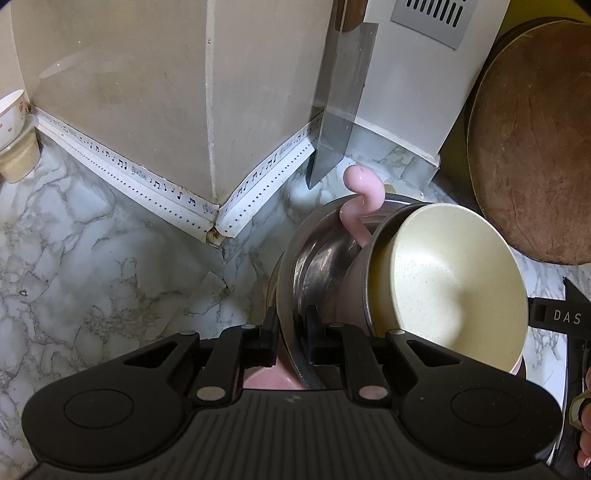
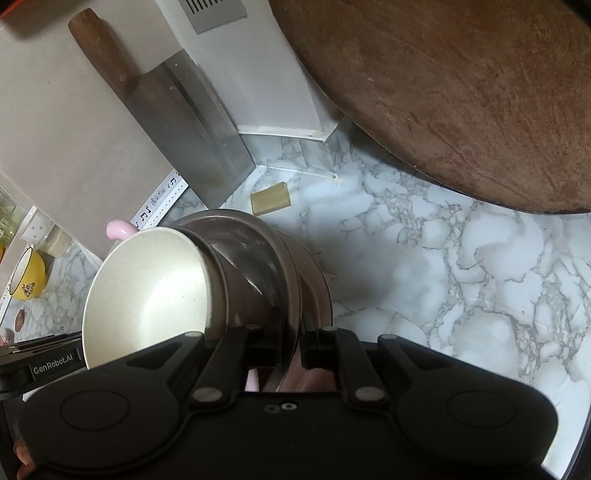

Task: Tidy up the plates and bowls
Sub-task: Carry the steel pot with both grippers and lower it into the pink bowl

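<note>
A: Both grippers? Stack where?
B: Left gripper (image 1: 291, 338) and right gripper (image 2: 290, 341) each clamped on opposite rims of the steel bowls (image 1: 314, 258), cream bowl (image 1: 454, 273) nested inside, above the counter's (image 1: 110, 266) back corner by the cleaver (image 1: 340, 122).
A: Advice?
B: Lower level, release together.

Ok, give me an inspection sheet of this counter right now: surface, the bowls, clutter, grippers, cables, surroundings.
Surface: marble-pattern counter, with a small tan block lying on it.
Job's things: nested steel bowls with a cream bowl on top, tilted; pink handle sticks out behind.
Clutter: cleaver leaning on the wall; round wooden board; yellow bowl; patterned cup.
Grippers: left gripper and right gripper each shut on a steel bowl rim.
Cables: nothing seen.
Surroundings: beige wall corner, music-note trim strip, white unit with vent.
</note>
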`<action>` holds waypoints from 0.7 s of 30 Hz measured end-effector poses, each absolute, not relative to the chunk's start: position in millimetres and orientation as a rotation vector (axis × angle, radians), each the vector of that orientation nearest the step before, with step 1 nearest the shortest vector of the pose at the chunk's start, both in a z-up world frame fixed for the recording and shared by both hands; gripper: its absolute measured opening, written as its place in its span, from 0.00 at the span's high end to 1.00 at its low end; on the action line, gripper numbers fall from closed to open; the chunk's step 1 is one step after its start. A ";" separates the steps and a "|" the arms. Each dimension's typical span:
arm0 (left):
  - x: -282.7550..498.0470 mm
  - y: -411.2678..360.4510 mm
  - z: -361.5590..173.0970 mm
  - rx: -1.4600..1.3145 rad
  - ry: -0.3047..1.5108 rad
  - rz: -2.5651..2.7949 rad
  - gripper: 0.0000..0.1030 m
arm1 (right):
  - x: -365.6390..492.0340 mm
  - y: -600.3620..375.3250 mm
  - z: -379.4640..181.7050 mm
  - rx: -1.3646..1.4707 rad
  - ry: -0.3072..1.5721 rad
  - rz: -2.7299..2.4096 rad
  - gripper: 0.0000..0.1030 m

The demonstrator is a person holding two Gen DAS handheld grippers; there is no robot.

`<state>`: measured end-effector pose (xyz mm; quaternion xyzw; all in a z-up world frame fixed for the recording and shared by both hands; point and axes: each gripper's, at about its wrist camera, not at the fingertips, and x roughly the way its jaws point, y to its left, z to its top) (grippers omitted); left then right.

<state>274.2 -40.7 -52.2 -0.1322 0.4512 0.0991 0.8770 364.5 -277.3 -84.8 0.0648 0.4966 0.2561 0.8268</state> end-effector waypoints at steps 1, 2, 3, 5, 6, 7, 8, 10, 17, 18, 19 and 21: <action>274.4 -41.3 -52.4 -0.271 0.940 0.205 0.87 | 364.9 -277.5 -85.5 0.140 1.054 0.544 0.90; 274.3 -41.3 -52.5 -0.270 0.940 0.205 0.87 | 365.2 -277.4 -85.6 0.139 1.050 0.546 0.90; 274.7 -41.1 -52.8 -0.271 0.941 0.203 0.87 | 365.3 -277.3 -85.7 0.140 1.050 0.545 0.90; 275.0 -40.1 -53.3 -0.271 0.946 0.198 0.87 | 365.6 -276.8 -85.4 0.142 1.049 0.543 0.90; 274.7 -39.5 -53.6 -0.273 0.949 0.196 0.87 | 365.6 -276.8 -85.4 0.144 1.050 0.542 0.90; 274.3 -39.1 -53.8 -0.277 0.951 0.196 0.87 | 365.4 -276.7 -85.6 0.144 1.049 0.542 0.90; 274.2 -39.0 -54.1 -0.279 0.952 0.196 0.87 | 364.8 -276.4 -85.5 0.142 1.047 0.545 0.89; 273.9 -40.2 -53.6 -0.268 0.951 0.192 0.87 | 363.3 -276.1 -85.3 0.139 1.039 0.545 0.88; 271.5 -38.2 -53.6 -0.269 0.950 0.184 0.86 | 361.7 -277.3 -86.5 0.146 1.042 0.522 0.82; 270.6 -37.8 -53.1 -0.268 0.948 0.183 0.86 | 361.1 -276.9 -86.0 0.144 1.042 0.520 0.82; 269.8 -38.3 -52.5 -0.263 0.945 0.184 0.86 | 360.5 -276.1 -85.4 0.142 1.040 0.518 0.81; 268.3 -39.0 -50.5 -0.250 0.940 0.181 0.86 | 358.4 -275.5 -83.1 0.136 1.034 0.511 0.79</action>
